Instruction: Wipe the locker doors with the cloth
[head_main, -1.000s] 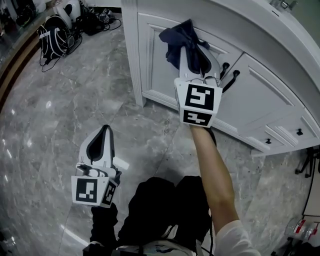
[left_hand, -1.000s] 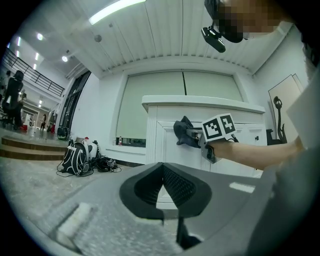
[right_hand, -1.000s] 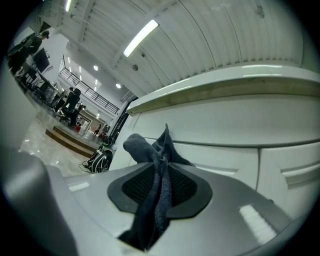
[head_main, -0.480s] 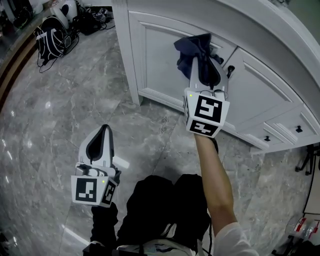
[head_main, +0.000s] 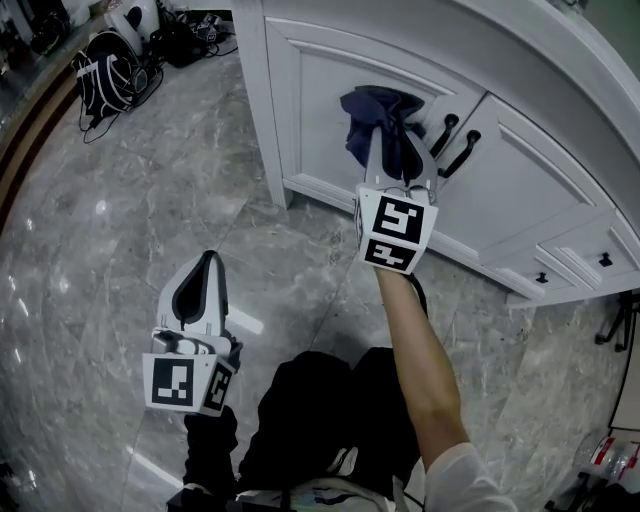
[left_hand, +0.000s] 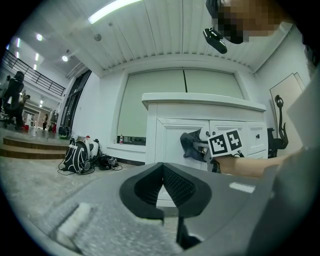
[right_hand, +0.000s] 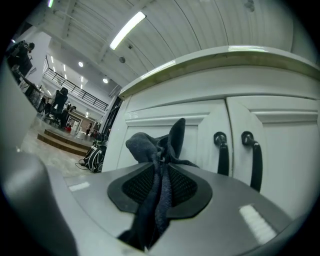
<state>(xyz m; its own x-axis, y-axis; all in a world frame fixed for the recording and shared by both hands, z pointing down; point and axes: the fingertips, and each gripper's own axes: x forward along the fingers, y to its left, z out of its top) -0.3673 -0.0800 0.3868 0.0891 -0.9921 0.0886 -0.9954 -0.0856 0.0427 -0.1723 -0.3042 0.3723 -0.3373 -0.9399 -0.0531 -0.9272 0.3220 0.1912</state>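
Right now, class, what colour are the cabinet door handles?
Black curved door handles, clearest in the right gripper view.

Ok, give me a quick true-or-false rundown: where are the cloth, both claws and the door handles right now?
1. The right claw is clamped on the dark cloth. True.
2. Two black handles sit to the right of the cloth in the head view. True.
3. The cloth hangs from one of the handles. False: the claw holds it up against the white door, apart from the handles.
4. The left claw grips a second cloth. False: its jaws are together with nothing between them.
5. A backpack sits directly under the cloth. False: it lies far off on the floor, at the head view's upper left.
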